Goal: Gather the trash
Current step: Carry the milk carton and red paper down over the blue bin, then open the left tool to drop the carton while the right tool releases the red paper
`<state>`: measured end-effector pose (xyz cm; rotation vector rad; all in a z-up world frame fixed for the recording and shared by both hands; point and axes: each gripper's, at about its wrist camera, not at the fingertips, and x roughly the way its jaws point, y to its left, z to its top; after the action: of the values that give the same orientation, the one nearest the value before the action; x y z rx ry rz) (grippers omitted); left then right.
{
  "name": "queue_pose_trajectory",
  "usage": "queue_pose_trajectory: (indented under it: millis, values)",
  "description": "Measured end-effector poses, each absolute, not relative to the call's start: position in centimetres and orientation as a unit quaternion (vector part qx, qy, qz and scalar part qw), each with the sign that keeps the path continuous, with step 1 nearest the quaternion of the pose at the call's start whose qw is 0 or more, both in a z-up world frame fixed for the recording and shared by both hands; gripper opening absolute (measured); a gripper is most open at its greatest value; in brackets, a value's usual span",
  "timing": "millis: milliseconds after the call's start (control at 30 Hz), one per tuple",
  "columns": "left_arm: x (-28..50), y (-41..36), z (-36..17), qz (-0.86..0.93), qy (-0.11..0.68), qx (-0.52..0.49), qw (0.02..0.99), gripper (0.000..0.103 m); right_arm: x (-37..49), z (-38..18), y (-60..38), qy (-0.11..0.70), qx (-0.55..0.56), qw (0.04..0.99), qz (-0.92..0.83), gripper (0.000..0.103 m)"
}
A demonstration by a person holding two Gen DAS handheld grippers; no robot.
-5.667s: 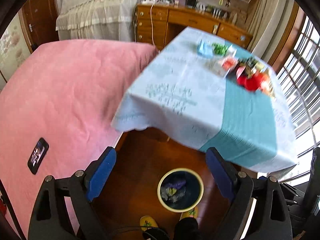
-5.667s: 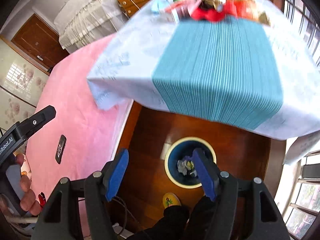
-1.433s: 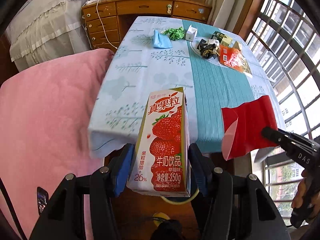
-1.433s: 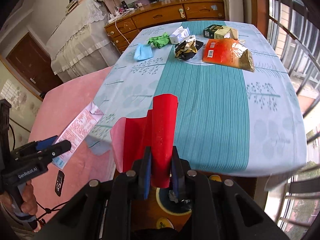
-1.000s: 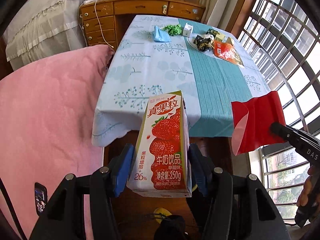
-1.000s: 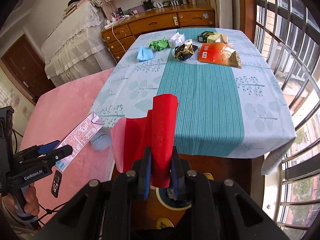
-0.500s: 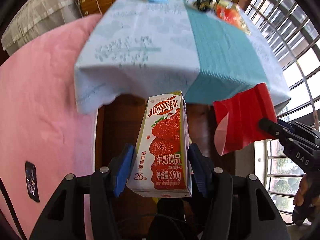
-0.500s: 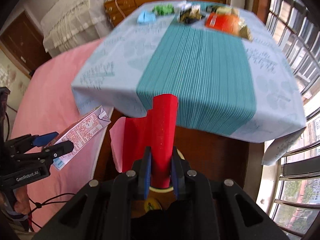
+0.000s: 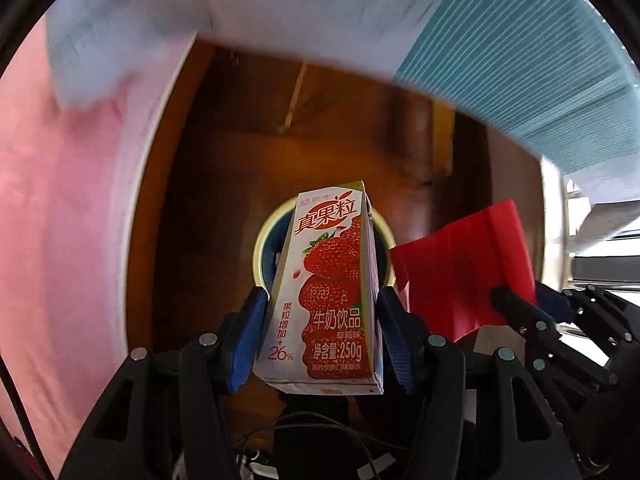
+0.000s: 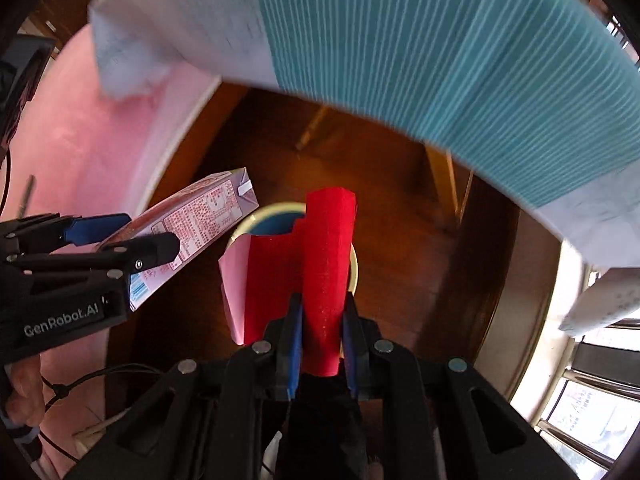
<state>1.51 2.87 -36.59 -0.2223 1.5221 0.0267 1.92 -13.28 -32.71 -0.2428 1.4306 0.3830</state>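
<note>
My left gripper [image 9: 320, 332] is shut on a strawberry milk carton [image 9: 332, 292], which points down at a round bin [image 9: 266, 248] with a pale rim on the wooden floor. The carton hides most of the bin's inside. From the right wrist view the same carton [image 10: 188, 232] and left gripper [image 10: 132, 236] come in from the left. My right gripper [image 10: 320, 332] is shut on a folded red paper wrapper [image 10: 316, 276] directly over the bin [image 10: 256, 220]. That red wrapper [image 9: 468, 272] and the right gripper [image 9: 520, 304] show right of the carton in the left wrist view.
The table's overhanging cloth [image 10: 440, 40], white with a teal striped band, fills the top of both views, close above the grippers. A pink bed [image 9: 60, 200] lies along the left. Wooden table legs [image 10: 452, 184] stand behind the bin. Window bars [image 10: 592, 380] are at the right.
Both grippers have dropped well below the tabletop toward the floor, still holding the carton and the red wrapper. The bin now sits right under them; the table's items are out of sight.
</note>
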Motion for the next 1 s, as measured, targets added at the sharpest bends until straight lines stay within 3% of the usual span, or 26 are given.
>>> queue_pose_trajectory:
  millis: [367, 433, 467, 500, 1000]
  values:
    - [0.5, 4.1, -48.4, 0.021, 0.713, -0.127, 0.69, 0.056, 3.5, -43.4, -12.1, 0.652, -0.117, 0.734, 0.147, 0.018]
    - [0.4, 4.2, -49.5, 0.024, 0.711, -0.128, 0.692, 0.066, 3.6, -44.4, -12.0, 0.652, -0.116, 0.736, 0.143, 0.018]
    - [0.3, 4.3, -50.0, 0.026, 0.711, -0.125, 0.692, 0.082, 3.7, -45.0, -12.0, 0.652, -0.115, 0.736, 0.14, 0.018]
    - [0.2, 4.4, -50.3, 0.027, 0.711, -0.124, 0.692, 0.088, 3.7, -45.5, -11.8, 0.653, -0.114, 0.736, 0.139, 0.018]
    - [-0.4, 8.6, -47.8, 0.078, 0.656, -0.129, 0.739, 0.088, 3.5, -48.7, -10.4, 0.67, -0.096, 0.724, 0.131, 0.019]
